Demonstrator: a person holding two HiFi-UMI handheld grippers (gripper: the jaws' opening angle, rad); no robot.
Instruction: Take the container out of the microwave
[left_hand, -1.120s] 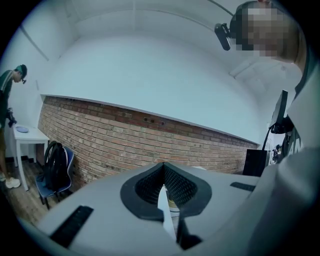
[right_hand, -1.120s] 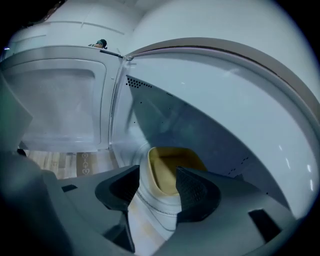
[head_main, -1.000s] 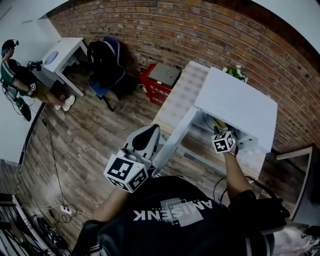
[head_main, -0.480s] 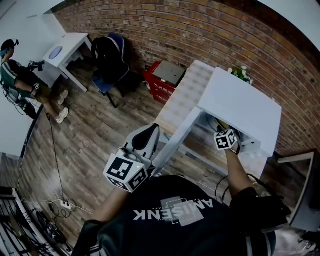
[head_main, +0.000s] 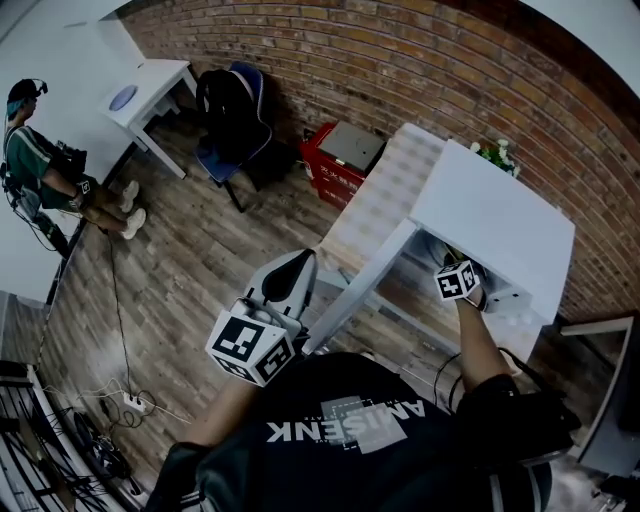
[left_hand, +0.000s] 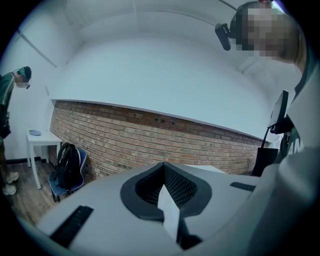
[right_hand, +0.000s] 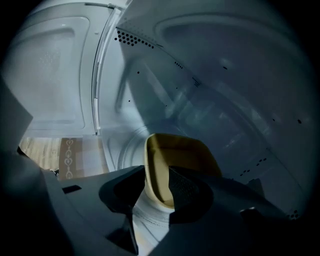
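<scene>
A white microwave (head_main: 490, 215) stands on a table with its door (head_main: 360, 285) swung open toward me. My right gripper (head_main: 457, 279) reaches into its mouth. In the right gripper view a cream-yellow container (right_hand: 177, 150) sits on the turntable inside. The right gripper (right_hand: 157, 172) straddles the container's near wall, one jaw outside and one inside. Its jaws are closing, and a gap still shows beside the wall. My left gripper (head_main: 298, 265) hangs in front of the door, away from the microwave, and the left gripper (left_hand: 163, 167) is shut on nothing.
The table carries a checked cloth (head_main: 385, 205), and a small plant (head_main: 497, 155) stands behind the microwave. A red box (head_main: 345, 160) sits by the brick wall. Further left are a chair with a black backpack (head_main: 235, 115), a white side table (head_main: 150, 85) and a person (head_main: 40, 165). Cables (head_main: 130, 403) lie on the floor.
The head view has shifted a little to the left. My right gripper has gone slightly deeper into the microwave. The left gripper looks almost unmoved.
</scene>
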